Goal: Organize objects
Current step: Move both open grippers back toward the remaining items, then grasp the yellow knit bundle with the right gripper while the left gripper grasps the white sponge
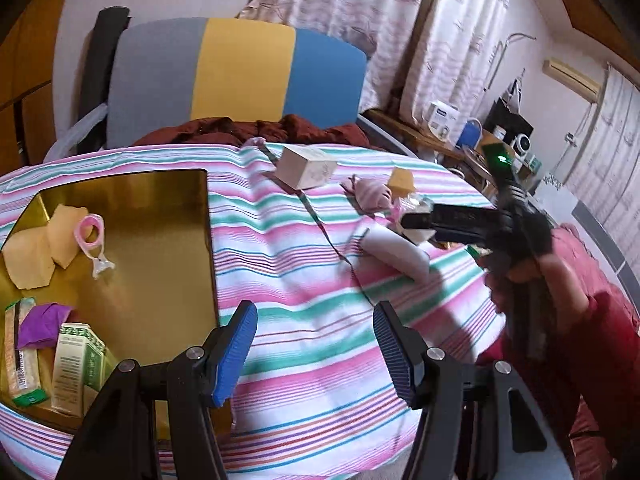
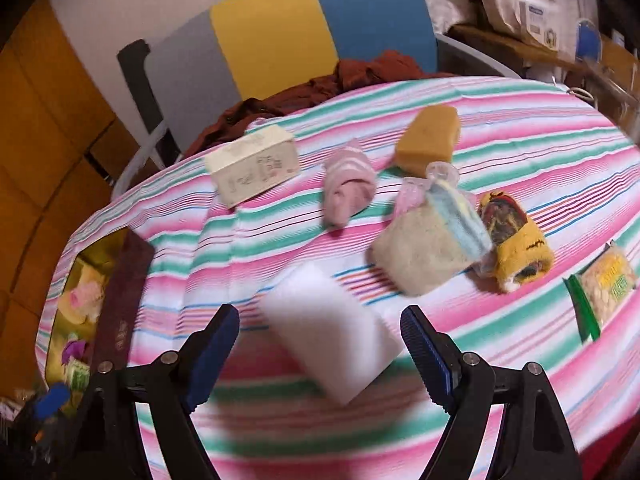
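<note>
— How's your light?

— Even, soft indoor light, pinkish on the striped cloth (image 1: pixel 304 280); your jaws throw faint shadows forward onto it. The gold tray (image 1: pixel 160 216) gives you a dull sheen, and a green lamp (image 1: pixel 501 157) flares on the far gripper.

— Sharpness?

— Your left view is mostly crisp. Your right view is smeared – the white block (image 2: pixel 328 332) is blurred, the sponge (image 2: pixel 430 256) softer still. Both views bow hard, with black corners.
</note>
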Available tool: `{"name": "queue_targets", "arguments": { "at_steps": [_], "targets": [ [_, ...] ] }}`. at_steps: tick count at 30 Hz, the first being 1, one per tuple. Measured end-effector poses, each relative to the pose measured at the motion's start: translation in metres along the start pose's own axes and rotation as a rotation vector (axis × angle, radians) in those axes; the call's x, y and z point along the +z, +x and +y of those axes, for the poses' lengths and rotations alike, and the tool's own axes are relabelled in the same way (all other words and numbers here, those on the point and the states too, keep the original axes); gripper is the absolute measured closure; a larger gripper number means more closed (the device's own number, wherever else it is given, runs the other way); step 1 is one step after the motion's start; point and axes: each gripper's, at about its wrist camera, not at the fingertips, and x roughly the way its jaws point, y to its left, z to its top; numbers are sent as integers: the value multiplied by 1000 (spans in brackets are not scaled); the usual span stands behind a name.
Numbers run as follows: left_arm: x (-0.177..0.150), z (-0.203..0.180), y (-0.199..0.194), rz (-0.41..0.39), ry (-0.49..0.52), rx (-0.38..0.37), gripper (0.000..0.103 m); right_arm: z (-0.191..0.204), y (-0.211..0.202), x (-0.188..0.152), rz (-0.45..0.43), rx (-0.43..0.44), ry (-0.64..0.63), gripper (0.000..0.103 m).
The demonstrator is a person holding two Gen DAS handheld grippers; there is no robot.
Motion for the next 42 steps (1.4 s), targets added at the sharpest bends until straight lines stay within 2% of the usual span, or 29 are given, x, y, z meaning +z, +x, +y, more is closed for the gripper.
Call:
{"name": "queue_targets", "arguments": {
  "at_steps": [4, 7, 12, 14, 17, 19, 22, 24, 26, 28, 31, 36, 40, 42],
  "targets": [
    [-2, -3, 2, 13, 9, 7, 42, -8, 15, 0, 35, 13, 17, 19],
    [-2, -1, 5, 22, -10, 5, 42, -5, 21, -8, 110, 125, 47, 19],
    [0, -6, 9, 27, 2, 5, 42, 26, 8, -23, 142, 225, -84, 17],
    [1, -9, 10, 30, 9, -1, 42, 30, -2, -25, 125, 227, -108, 18],
    [1, -14, 13, 36, 20, -6, 42, 15, -21, -13, 32, 147, -88, 19],
    [1, -16, 14, 39, 25, -9, 42, -4, -32, -2, -34, 58, -55, 19],
    [1, -19, 17, 46, 30, -9, 42, -43, -44, 16, -116, -157, 11, 19],
    [0, -20, 20, 53, 30, -11, 42, -64, -40, 24, -125, -284, 27, 24],
    [1, -21, 24, 64, 31, -11, 42, -80, -31, 27, -98, -360, 36, 35],
    [1, -25, 29, 75, 34, -15, 42, -93, -18, 28, -55, -348, 62, 38],
    [2, -31, 35, 88, 46, -21, 42, -95, 0, 31, -13, -263, 84, 38],
    [11, -46, 53, 111, 52, -49, 42, -81, 17, 34, 11, -282, -8, 40],
    [18, -58, 75, 146, 50, -70, 42, -86, 26, 28, 64, -292, 4, 53],
    [21, -65, 90, 171, 46, -87, 42, -89, 18, 27, 52, -283, 7, 58]
  ]
}}
